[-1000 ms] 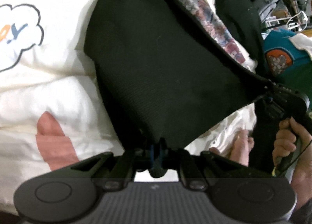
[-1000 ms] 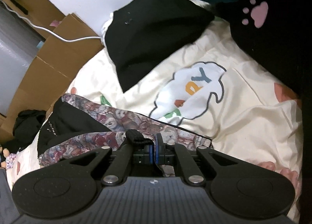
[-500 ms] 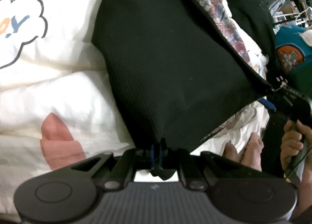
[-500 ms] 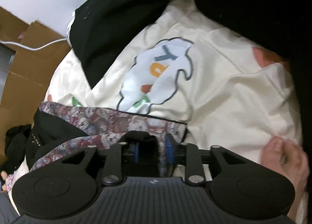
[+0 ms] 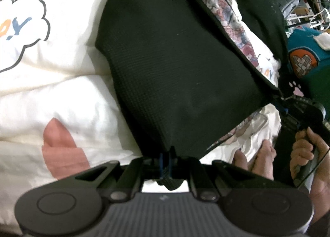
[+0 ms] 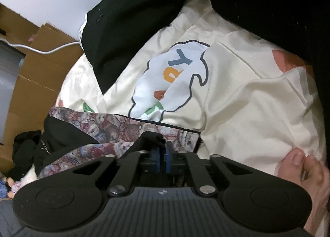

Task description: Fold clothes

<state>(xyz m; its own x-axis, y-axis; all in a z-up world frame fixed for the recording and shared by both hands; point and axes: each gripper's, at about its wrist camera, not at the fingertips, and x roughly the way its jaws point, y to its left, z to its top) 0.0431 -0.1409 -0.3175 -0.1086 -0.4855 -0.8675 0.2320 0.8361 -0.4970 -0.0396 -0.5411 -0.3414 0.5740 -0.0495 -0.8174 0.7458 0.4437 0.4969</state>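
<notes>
Your left tongs (image 5: 166, 167) are pressed together, pinching one corner of the black garment (image 5: 175, 61). Your right tongs (image 6: 162, 156) have just closed and now pinch the opposite corner, by its patterned lining (image 6: 115, 127). The cloth stretches from one pair to the other, hanging ahead of both over the cream quilt (image 6: 237, 103) on the bed. This looks like the spreading step before a fold. Next, keep both grips tight, hold the edge taut and level, then carry it forward and lay the panel flat on the quilt, clear of your foot (image 6: 309, 175).
</notes>
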